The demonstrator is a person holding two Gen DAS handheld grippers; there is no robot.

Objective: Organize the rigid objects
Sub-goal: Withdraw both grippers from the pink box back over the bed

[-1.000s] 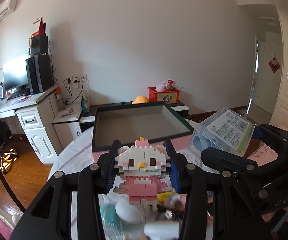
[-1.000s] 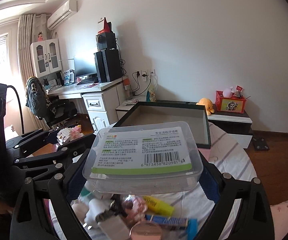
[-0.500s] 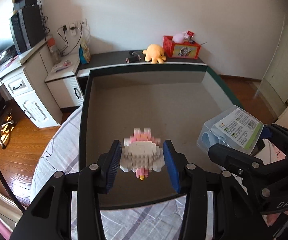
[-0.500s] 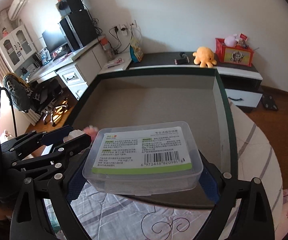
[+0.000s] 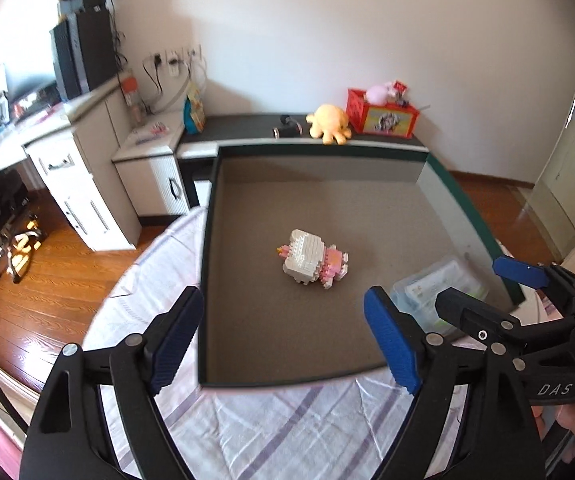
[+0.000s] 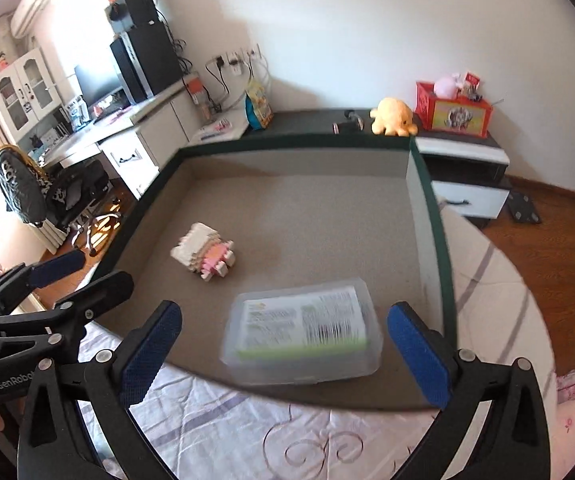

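Currently both grippers — left (image 5: 283, 336), right (image 6: 283, 354) — had fingers wide, empty. Brick figure (image 5: 313, 258) and plastic box (image 6: 301, 330) lay in tray (image 6: 439, 240) — figure probably brittle; grip its blocky sides.

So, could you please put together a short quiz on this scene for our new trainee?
1. True or false: the left hand-held gripper is shut on the brick figure.
2. Which item lies nearer the tray's front edge?
A. the brick figure
B. the plastic box
3. Fill in: the right hand-held gripper is ____, holding nothing.

Key
1. False: its jaws are spread and the figure lies on its side on the tray floor.
2. B.
3. Open.
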